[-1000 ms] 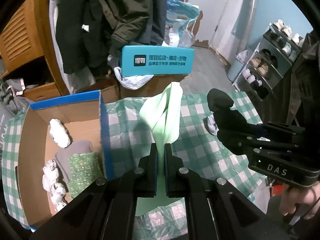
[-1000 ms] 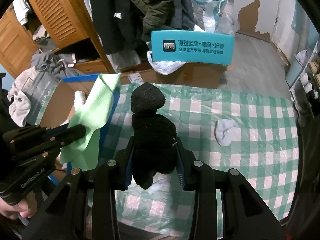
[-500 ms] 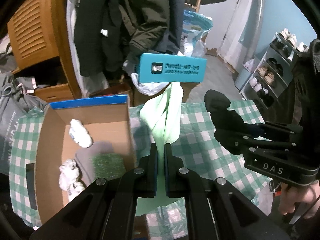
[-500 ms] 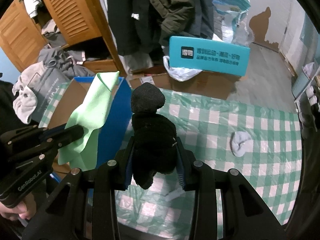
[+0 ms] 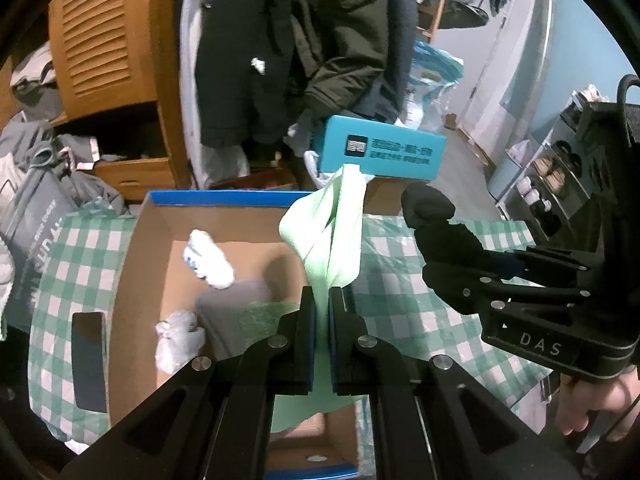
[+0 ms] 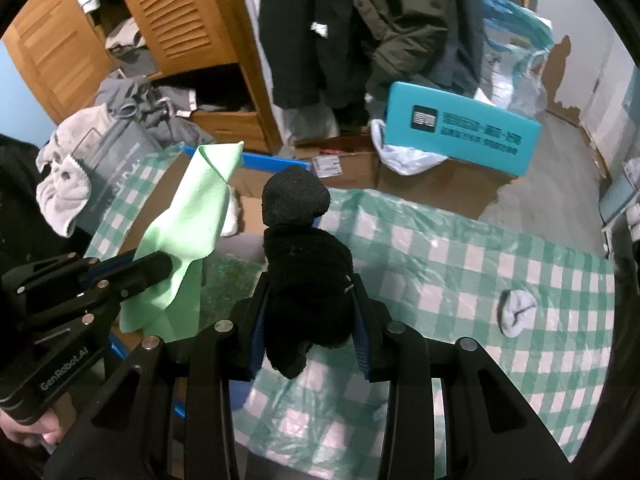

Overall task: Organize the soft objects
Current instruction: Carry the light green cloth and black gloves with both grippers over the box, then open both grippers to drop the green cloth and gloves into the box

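My left gripper (image 5: 322,308) is shut on a light green cloth (image 5: 332,232) and holds it above the open cardboard box (image 5: 136,264) with blue rim. The box holds white balled socks (image 5: 208,258), a grey cloth (image 5: 236,300) and a green sparkly item. My right gripper (image 6: 308,316) is shut on a black sock (image 6: 304,256), held above the checked tablecloth (image 6: 460,272) just right of the box. The green cloth (image 6: 192,216) and left gripper also show in the right wrist view. A pale rolled sock (image 6: 518,312) lies on the cloth at right.
A teal box (image 6: 460,132) sits on cardboard boxes beyond the table. Dark coats (image 5: 304,40) hang behind, beside a wooden cabinet (image 5: 104,52). A grey bag and clothes pile (image 6: 120,120) lie at left. A shoe rack (image 5: 560,176) stands at right.
Both grippers have moved left with their loads. The left gripper with the green cloth now hangs over the box; the right with the black sock is near the box's right wall.
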A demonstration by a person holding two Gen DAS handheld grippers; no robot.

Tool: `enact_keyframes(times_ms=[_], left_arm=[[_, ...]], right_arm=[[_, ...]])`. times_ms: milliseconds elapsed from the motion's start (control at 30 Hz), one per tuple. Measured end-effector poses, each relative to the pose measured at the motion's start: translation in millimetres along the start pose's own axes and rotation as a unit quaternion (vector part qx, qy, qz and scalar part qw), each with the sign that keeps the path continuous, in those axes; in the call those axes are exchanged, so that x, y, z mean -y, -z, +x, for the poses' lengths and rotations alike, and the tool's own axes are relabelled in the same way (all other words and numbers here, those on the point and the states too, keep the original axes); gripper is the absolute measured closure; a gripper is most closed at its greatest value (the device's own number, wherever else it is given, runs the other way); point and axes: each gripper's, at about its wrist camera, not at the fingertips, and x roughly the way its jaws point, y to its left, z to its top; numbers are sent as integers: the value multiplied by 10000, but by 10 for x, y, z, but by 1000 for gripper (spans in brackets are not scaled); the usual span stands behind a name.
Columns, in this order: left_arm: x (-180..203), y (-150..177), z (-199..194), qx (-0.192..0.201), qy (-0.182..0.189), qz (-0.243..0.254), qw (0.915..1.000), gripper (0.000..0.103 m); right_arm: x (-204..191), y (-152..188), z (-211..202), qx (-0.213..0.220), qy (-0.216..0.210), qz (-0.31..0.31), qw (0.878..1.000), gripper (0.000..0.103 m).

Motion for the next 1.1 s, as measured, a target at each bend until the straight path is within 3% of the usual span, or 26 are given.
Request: enact_keyframes(times_ms=[633, 1100], left_arm=[[-717, 166, 27, -120, -290, -559, 9979, 97], [-939, 285, 209, -440, -476, -737, 9952, 97]], right_arm=[[-559, -94, 580, -466, -182, -439, 9978, 68], [-819, -93, 870, -759, -377, -576, 9947, 68]])
